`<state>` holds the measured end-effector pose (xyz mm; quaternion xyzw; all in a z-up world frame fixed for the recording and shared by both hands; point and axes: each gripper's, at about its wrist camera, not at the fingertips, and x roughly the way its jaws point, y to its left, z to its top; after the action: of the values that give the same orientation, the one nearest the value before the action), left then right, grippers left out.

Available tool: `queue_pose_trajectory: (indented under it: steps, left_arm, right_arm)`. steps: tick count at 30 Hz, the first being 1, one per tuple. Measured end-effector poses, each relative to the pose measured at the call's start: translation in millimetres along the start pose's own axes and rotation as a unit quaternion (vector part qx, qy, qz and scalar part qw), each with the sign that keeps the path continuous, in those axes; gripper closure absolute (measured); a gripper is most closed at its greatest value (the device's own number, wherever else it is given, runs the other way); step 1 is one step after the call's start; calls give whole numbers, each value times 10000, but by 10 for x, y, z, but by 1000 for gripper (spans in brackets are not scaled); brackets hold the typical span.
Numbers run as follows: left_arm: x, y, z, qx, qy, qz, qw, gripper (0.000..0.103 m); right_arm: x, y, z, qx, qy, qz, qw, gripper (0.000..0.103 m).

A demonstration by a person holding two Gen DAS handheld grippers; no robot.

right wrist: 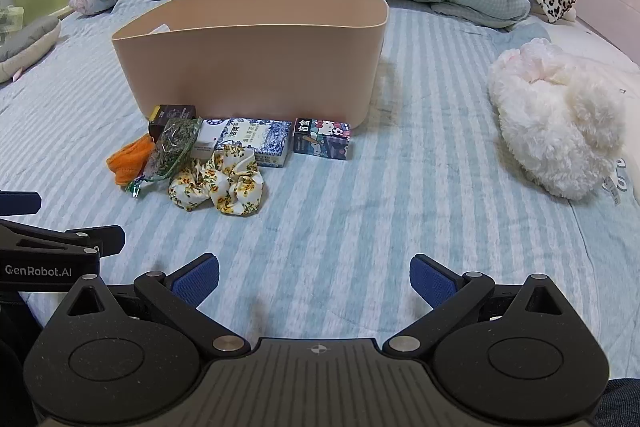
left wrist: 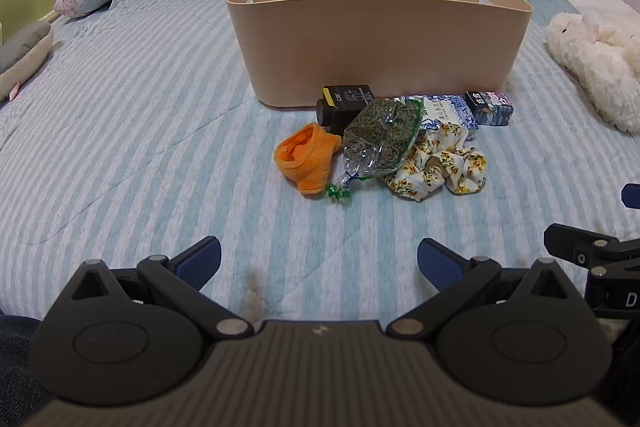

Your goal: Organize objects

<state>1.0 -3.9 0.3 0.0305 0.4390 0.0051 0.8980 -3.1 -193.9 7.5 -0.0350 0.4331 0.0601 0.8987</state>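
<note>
With the left claw (left wrist: 319,259) and right claw (right wrist: 315,277) both spread wide and empty, a grab at the slippery pellet bag (left wrist: 380,139) could drag the scrunchie (right wrist: 218,183) or sock (left wrist: 306,157) along instead of reaching the bin (left wrist: 376,43).

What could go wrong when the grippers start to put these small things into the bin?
1. The pellet bag leans on the black box and the scrunchie; lifting one may drag or tip its neighbours.
2. The bag's clear film looks slippery and may slide out of the fingers.
3. The bin is tall and stands on a soft bedspread, so a bump on its rim could push it.
</note>
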Motion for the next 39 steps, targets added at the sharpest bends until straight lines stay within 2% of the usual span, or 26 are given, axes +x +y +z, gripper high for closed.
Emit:
queue_pose_trajectory:
  steps: [39]
  left_arm:
    - [9, -27, -8, 86, 37, -44, 9999, 0]
  right_arm:
    - [11, -5, 1, 21, 21, -35, 10000, 0]
